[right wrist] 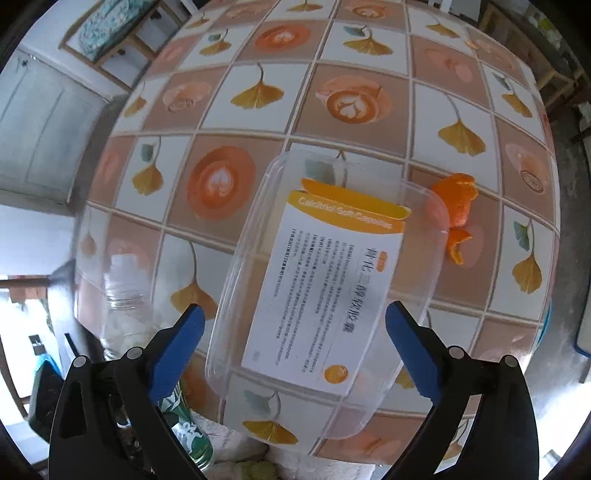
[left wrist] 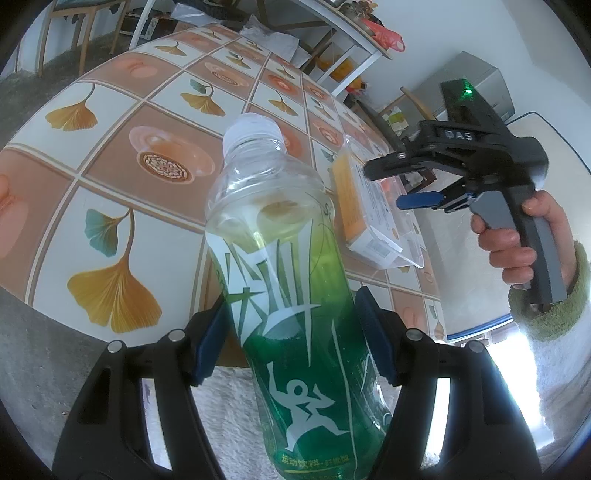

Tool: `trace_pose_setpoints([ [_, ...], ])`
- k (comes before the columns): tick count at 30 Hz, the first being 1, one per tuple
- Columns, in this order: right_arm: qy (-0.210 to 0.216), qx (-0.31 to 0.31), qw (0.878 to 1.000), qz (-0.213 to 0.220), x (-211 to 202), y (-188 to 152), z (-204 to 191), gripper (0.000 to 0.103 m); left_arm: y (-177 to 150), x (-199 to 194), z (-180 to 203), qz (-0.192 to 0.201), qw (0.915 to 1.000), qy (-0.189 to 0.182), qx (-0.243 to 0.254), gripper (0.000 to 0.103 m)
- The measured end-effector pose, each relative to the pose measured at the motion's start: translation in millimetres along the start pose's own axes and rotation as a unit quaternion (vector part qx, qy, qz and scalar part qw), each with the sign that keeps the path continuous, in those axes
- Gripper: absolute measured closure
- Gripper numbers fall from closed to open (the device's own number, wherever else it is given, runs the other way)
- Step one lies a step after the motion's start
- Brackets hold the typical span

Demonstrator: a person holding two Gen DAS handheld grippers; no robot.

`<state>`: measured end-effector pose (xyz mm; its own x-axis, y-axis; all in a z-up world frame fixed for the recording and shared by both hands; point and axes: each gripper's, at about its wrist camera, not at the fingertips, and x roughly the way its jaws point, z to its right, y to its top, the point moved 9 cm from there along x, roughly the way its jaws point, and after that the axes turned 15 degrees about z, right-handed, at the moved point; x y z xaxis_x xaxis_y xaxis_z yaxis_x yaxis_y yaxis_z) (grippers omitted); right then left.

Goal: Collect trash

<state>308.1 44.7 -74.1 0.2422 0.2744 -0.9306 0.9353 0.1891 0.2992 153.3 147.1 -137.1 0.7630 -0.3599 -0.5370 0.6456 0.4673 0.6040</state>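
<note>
A green sports-drink bottle [left wrist: 280, 229] with a white cap is tilted above the table's near edge, and my left gripper [left wrist: 291, 332] is shut on its middle. A clear plastic container [right wrist: 258, 206] lies on the patterned tablecloth [right wrist: 258, 92] with a white and orange medicine box [right wrist: 325, 288] inside it. My right gripper [right wrist: 295, 314] hangs open above the container's near end, pointing steeply down, one blue pad on each side and neither touching. Pieces of orange peel [right wrist: 456, 206] lie just right of the container. In the left wrist view a hand holds the right gripper [left wrist: 386, 186] over the container [left wrist: 395, 254].
The table edge runs close below both grippers, with white fuzzy fabric [left wrist: 229, 413] beneath. A white shelf with a red bag [left wrist: 388, 37] and wooden chairs [left wrist: 85, 22] stand beyond the table's far side. A grey cabinet [left wrist: 476, 74] stands at the right.
</note>
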Motion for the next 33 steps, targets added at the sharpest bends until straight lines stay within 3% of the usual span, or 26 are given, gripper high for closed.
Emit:
trace_pose_setpoints([
  [5, -0.006, -0.004, 1.0, 0.0, -9, -9, 19, 0.018, 0, 0, 0, 0.0, 1.0, 0.001, 0.0, 0.04],
  [8, -0.016, -0.012, 1.0, -0.011, 6, -12, 9, 0.024, 0, 0, 0, 0.001, 1.0, 0.0, 0.0, 0.04],
  [21, -0.055, -0.086, 0.995, 0.018, 18, -13, -4, 0.026, 1, 0, -1, 0.0, 1.0, 0.001, 0.001, 0.04],
  [28, -0.032, -0.086, 0.996, 0.024, 7, -17, -12, 0.027, 0, 0, -1, 0.001, 1.0, 0.001, 0.001, 0.04],
  [33, -0.004, -0.095, 0.995, 0.043, -24, -14, -16, 0.027, 0, 0, -1, 0.001, 1.0, 0.002, 0.001, 0.04],
])
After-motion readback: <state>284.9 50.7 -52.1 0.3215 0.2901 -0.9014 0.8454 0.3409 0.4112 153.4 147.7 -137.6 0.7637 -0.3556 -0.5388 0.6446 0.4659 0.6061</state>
